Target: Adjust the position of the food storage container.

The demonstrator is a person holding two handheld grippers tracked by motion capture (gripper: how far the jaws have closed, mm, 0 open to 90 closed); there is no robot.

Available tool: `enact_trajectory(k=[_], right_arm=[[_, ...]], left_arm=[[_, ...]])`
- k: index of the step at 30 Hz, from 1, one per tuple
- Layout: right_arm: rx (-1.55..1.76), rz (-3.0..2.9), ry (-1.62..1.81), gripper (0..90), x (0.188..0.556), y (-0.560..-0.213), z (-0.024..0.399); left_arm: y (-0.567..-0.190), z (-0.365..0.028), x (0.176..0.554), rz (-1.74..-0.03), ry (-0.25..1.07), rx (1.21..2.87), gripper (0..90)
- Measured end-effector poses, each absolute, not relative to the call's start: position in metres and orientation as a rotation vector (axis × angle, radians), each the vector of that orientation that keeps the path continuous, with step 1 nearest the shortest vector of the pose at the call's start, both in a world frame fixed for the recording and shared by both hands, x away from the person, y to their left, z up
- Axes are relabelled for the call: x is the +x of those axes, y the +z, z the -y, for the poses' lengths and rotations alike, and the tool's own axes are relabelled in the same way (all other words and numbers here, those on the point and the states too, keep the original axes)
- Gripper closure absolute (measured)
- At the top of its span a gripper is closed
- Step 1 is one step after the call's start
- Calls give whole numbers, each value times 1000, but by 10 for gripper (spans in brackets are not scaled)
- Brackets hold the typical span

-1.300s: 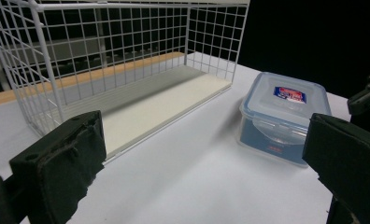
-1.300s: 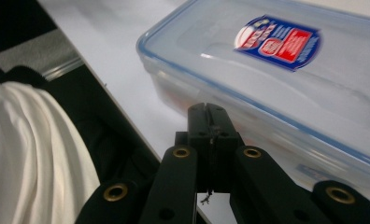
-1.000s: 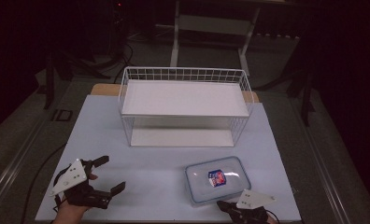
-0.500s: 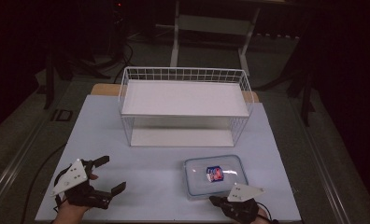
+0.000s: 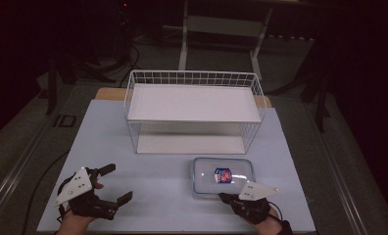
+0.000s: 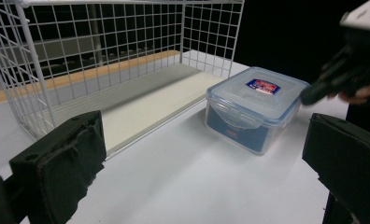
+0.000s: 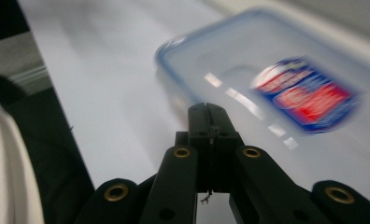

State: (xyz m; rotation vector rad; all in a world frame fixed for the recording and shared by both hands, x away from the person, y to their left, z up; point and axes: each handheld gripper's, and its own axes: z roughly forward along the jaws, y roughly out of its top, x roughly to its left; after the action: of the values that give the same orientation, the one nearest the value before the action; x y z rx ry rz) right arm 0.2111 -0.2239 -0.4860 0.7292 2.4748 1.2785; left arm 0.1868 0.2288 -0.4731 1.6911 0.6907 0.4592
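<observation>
— Where's the box?

— The lidded plastic box (image 5: 223, 177) sits on the worktop (image 5: 157, 181) at about five o'clock from the wire rack (image 5: 194, 111), just in front of the rack's open side. My right gripper (image 5: 227, 198), jaws pressed together, is at its near edge.

— Room to move?

— Bare worktop at nine o'clock of the box, out to my left gripper (image 5: 117, 183), jaws spread wide. Both rack shelves are bare; I can't tell the box's contents.
</observation>
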Motion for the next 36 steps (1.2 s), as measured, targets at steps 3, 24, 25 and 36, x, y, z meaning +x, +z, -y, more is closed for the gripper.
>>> enact_trajectory(k=[3,24,25,36], right_arm=[[794,-2367,1269,900,212,-472,246],[1184,-2181,1114,900,250,-505,304],[1188,-2180,1115,900,251,-505,304],[1171,-2220,1137,900,259,-506,284]], left_arm=[[-473,-228,187,-687,458,1695,0],[-474,-224,188,-670,435,1706,0],[-474,-224,188,-670,433,1705,0],[-476,-222,188,-659,412,1719,0]])
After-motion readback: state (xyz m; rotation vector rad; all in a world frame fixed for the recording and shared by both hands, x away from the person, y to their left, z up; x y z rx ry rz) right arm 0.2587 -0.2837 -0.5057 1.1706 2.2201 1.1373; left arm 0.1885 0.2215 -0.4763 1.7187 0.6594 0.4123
